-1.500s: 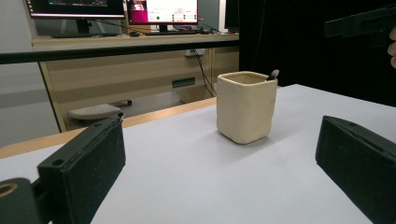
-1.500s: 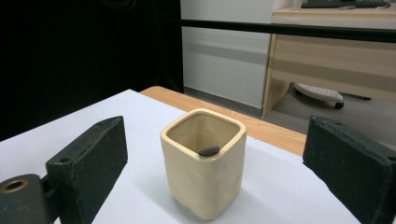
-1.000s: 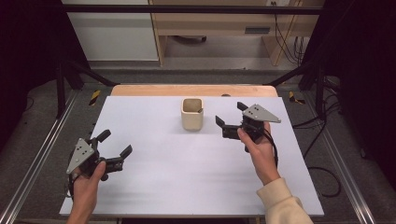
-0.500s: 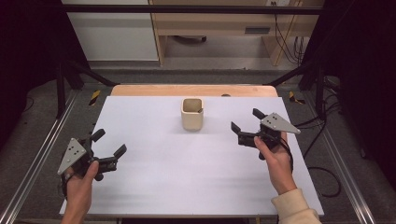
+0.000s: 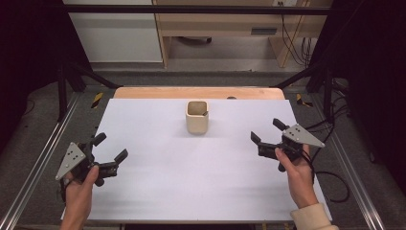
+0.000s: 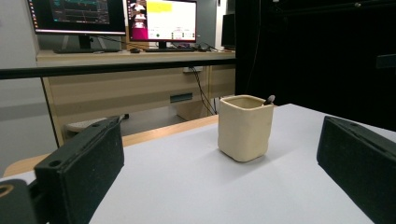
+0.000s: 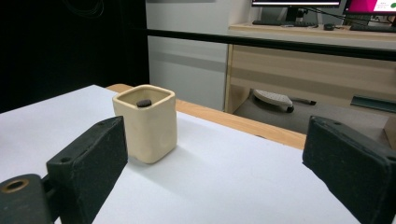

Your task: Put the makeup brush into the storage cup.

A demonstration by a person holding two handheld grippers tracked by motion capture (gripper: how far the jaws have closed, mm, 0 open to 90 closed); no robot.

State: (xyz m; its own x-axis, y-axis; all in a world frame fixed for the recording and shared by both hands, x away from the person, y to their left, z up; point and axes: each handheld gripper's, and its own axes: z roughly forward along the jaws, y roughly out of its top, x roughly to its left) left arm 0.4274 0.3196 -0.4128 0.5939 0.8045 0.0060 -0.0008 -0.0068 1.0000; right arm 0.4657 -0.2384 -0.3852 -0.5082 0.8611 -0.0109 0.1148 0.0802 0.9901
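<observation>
Both claws are sitting wide open, holding nothing: left gripper [image 5: 109,154] at 8 o'clock, right gripper [image 5: 266,139] at 3. The cup [image 5: 197,116] is standing at 12, something dark poking out. Looks like wrap-up; next I'd just park them.

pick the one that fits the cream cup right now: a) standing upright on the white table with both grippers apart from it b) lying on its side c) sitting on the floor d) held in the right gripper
A: the cream cup stands upright on the white table, while the left gripper and the right gripper are both open and well clear of it.
</observation>
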